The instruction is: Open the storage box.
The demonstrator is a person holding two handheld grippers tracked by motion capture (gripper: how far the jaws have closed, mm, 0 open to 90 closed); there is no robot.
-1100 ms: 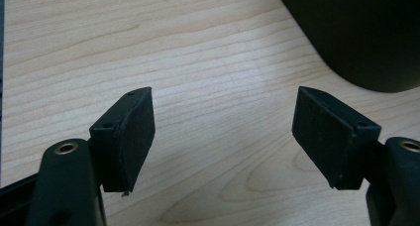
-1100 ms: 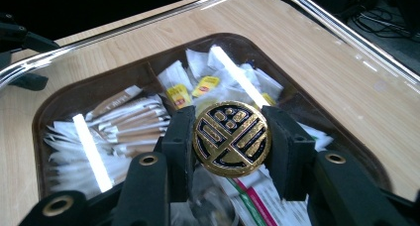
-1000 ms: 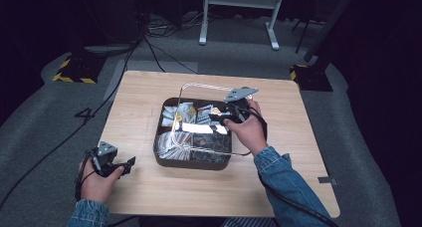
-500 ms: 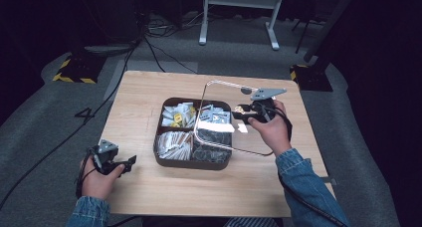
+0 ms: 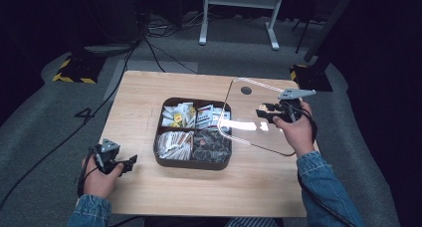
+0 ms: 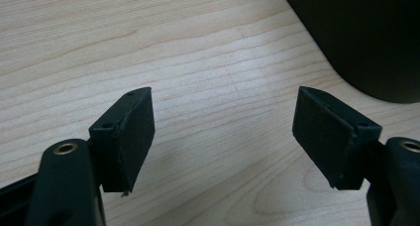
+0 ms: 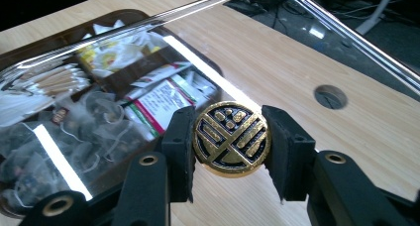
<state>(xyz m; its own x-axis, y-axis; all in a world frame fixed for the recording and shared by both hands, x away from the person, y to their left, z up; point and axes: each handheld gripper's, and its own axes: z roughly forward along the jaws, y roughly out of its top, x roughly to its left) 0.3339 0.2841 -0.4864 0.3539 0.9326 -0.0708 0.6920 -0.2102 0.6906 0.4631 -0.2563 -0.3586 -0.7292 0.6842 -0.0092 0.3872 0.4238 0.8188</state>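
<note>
Wooden table (image 5: 149, 102), sachet-filled tray (image 5: 191, 163), lifted clear lid (image 5: 249, 125)

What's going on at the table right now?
The person's right gripper holds the clear, square plastic lid by its round gold-and-black knob, clamped between the black fingers. The lid is lifted off to the right of the dark brown compartment tray of tea bags and sachets, which sits open. The left gripper is open, idle over the bare wooden table near the tray's corner.
</note>
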